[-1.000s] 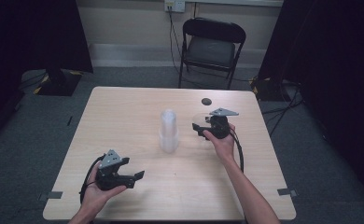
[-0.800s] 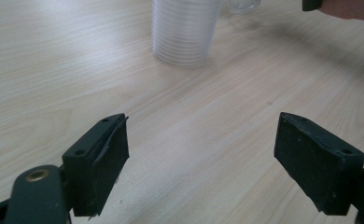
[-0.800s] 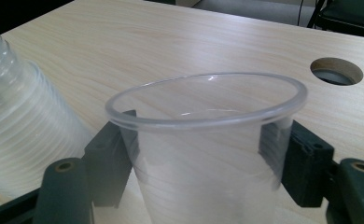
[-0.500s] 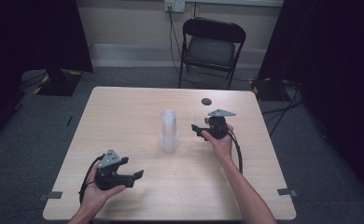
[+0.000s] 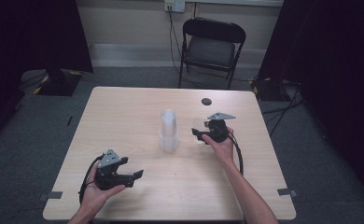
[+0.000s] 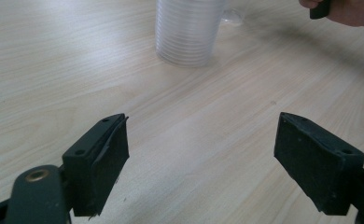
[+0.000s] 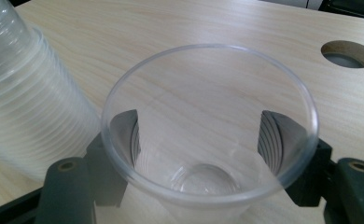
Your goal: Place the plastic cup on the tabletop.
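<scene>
High view: my left claw [image 5: 136, 174] sits low on the pale wood surface [image 5: 124, 116], jaws apart, holding nothing. My right claw [image 5: 196, 134] is just right of the stack of clear cups [image 5: 169, 131], mid-surface.

Left claw view: jaws wide open over bare wood; the stack [image 6: 188, 30] stands well ahead, my other hand [image 6: 353, 9] beyond it.

Right claw view: a single clear cup [image 7: 208, 126] stands upright between my jaws, pads pressed on its sides. Stack [image 7: 28, 98] close beside it; cable hole [image 7: 348, 54] farther off.

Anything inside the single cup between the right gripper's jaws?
Nothing visible: the clear cup in the right gripper looks empty, wood grain showing through. Its underside is out of sight.
</scene>
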`<control>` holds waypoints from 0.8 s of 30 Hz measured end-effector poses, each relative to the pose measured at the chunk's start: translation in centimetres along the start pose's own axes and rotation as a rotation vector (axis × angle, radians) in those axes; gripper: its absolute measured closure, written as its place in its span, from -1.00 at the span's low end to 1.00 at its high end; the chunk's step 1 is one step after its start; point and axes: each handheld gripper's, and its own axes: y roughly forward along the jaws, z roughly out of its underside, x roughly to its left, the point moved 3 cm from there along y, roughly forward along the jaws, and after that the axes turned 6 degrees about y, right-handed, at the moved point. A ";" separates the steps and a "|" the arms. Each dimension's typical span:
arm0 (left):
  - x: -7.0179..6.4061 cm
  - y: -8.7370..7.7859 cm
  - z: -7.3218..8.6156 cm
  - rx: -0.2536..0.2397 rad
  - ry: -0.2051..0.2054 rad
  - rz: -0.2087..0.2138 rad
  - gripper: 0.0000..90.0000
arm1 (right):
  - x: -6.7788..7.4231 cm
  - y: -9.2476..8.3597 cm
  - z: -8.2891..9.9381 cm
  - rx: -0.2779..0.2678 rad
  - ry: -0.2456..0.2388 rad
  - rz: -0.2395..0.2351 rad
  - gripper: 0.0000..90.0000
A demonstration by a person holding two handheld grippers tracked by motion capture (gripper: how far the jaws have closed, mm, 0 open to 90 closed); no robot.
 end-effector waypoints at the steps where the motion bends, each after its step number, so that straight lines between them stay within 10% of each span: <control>1: 0.0 0.0 0.0 0.000 -0.001 -0.001 -0.61 | 0.0 -0.1 0.1 0.003 0.003 0.001 -0.35; 24: 1.1 -0.2 0.2 0.011 -0.041 -0.053 -0.61 | 0.2 -1.9 2.0 0.039 0.038 -0.032 -0.68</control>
